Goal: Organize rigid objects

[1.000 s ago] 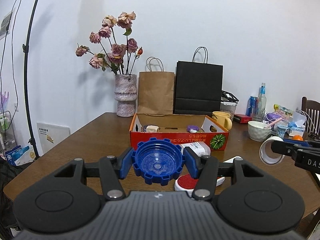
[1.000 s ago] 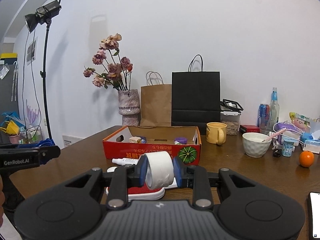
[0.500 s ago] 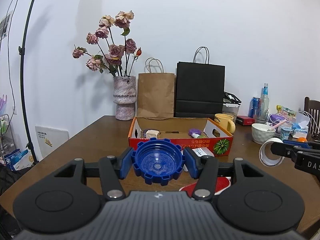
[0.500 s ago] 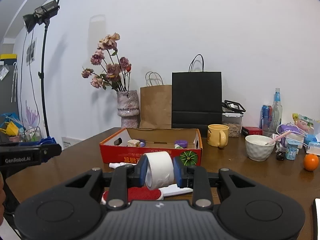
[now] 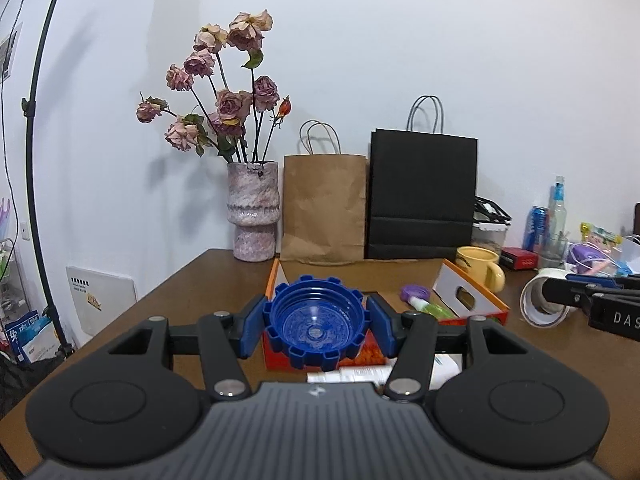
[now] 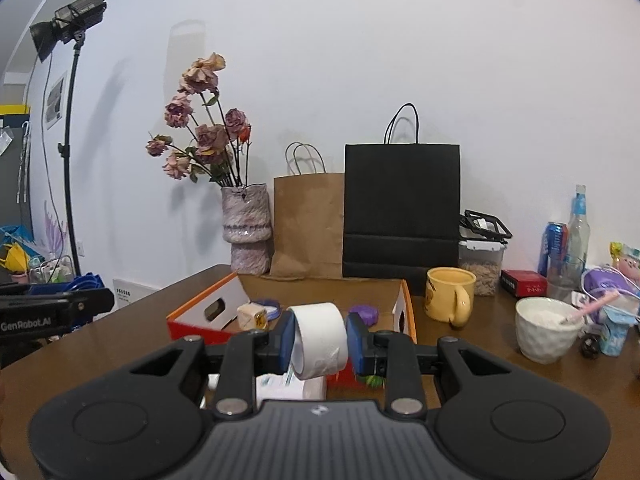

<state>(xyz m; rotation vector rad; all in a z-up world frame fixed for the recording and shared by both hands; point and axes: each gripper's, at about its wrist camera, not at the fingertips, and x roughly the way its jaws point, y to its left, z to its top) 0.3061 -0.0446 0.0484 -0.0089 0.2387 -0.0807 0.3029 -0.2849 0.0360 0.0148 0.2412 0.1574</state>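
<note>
My left gripper (image 5: pixel 317 327) is shut on a large blue notched cap (image 5: pixel 318 322), held just before the near wall of the orange cardboard box (image 5: pixel 472 300). My right gripper (image 6: pixel 319 340) is shut on a white tape roll (image 6: pixel 319 338), also at the box's (image 6: pixel 200 312) near edge. In the left wrist view the tape roll (image 5: pixel 544 300) and right gripper show at the right. Inside the box lie a purple cap (image 6: pixel 364 313), a small cream block (image 6: pixel 251 315) and a green-white tube (image 5: pixel 430 307). White packets (image 6: pixel 288 386) lie on the table below the grippers.
Behind the box stand a vase of dried roses (image 5: pixel 253 208), a brown paper bag (image 5: pixel 324 208) and a black bag (image 5: pixel 422 192). To the right are a yellow mug (image 6: pixel 450 294), a white bowl with a spoon (image 6: pixel 546 328), cans, a bottle and clutter. A light stand (image 6: pixel 70 132) rises at left.
Both grippers have moved forward toward the box with their objects still held; the box and the things behind it now look larger and closer, and the red-topped item on the table has dropped from view.
</note>
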